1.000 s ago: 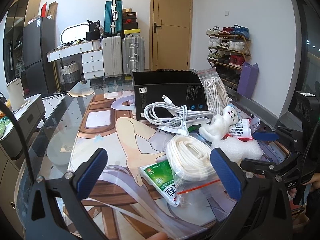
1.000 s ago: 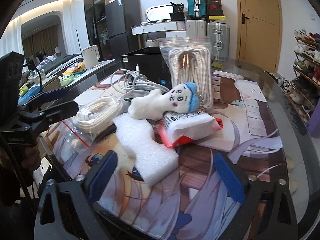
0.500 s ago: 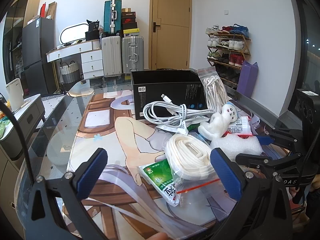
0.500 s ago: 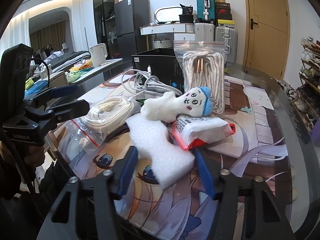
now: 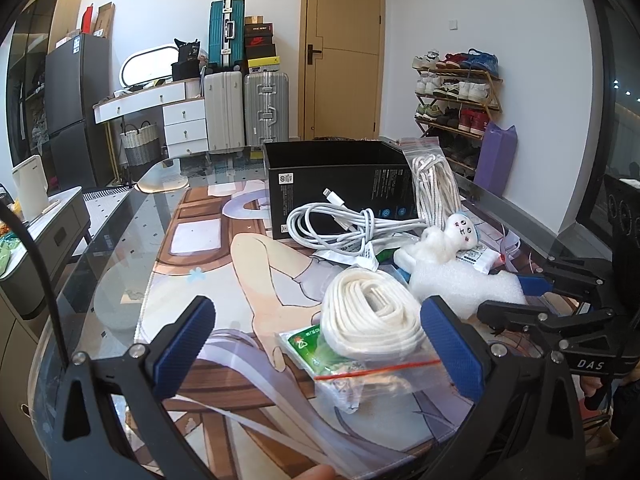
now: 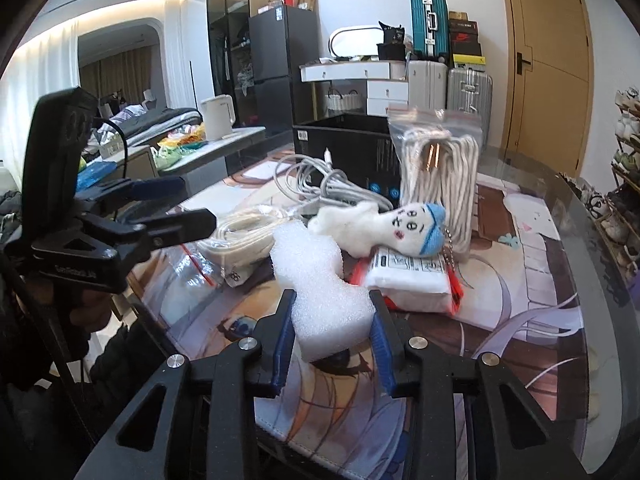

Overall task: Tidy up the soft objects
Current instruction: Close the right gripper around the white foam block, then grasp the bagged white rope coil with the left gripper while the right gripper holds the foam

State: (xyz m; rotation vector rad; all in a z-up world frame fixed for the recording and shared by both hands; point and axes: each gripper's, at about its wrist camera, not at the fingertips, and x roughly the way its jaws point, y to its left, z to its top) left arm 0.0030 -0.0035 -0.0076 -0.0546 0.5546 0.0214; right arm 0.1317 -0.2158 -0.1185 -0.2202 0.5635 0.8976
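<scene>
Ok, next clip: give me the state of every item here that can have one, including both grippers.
right gripper: shut on the foam piece
foam piece: lying on the mat, near end between the pads
left gripper: open, holding nothing
black box: upright, top open
plush toy: lying on its side, on the tissue pack
tissue pack: flat, sealed
bagged rope coil: flat on the mat
door: shut

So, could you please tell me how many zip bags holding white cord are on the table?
2. One bag lies flat between the left gripper's open fingers; the other bag stands against the black box. More may be hidden behind the pile.
</scene>
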